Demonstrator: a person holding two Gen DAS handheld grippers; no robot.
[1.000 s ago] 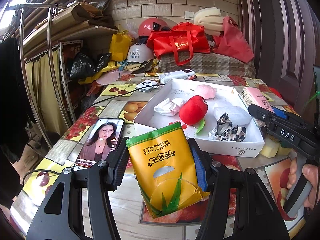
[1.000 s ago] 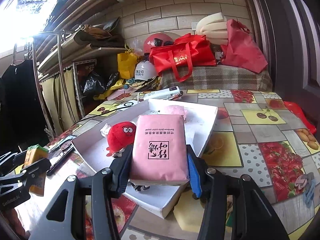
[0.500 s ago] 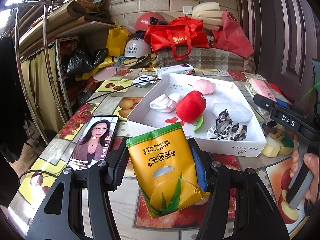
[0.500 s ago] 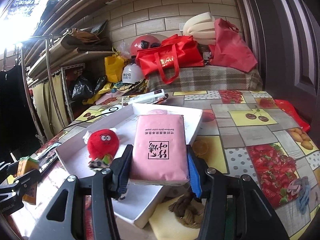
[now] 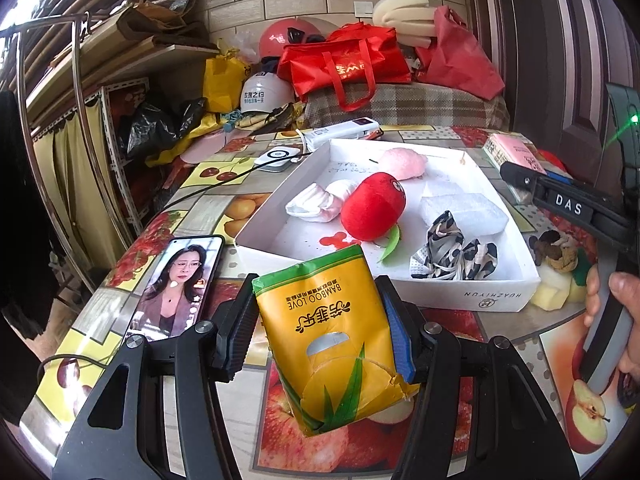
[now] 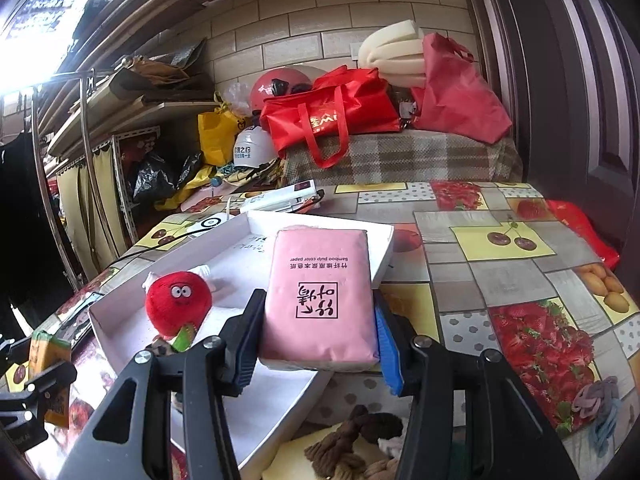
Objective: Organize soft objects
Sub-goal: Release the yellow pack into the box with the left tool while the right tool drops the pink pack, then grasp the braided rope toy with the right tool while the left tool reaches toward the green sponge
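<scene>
Left tool: the left tool (image 5: 320, 336) pinches a yellow tissue pack (image 5: 328, 332) between its pads, holding it above the surface (image 5: 240, 152) just in front of the white box (image 5: 496, 300).
Right tool: the right tool (image 6: 320, 344) pinches a pink tissue pack (image 6: 320, 296) from both sides, held over the near corner of the white box (image 6: 384, 248); a hand (image 5: 616, 320) grips its handle at the right edge of the left wrist view.
White box: it is open-topped and lies on the fruit-patterned surface. Inside it are a red plush toy (image 5: 374, 210), a pink pad (image 5: 402, 164), rolled white socks (image 5: 320, 204), a clear wrapped packet (image 5: 464, 212) and a black-and-white patterned cloth (image 5: 456, 248).
Beside the box: a brown knotted rope (image 6: 356, 436) and a yellow sponge (image 5: 554, 292) lie just right of the box.
Phone: a phone (image 5: 176, 284) lies screen-up left of the yellow tissue pack, its screen lit.
Far right of surface: a bundle of hair ties (image 6: 596, 404) rests well apart from the box.
</scene>
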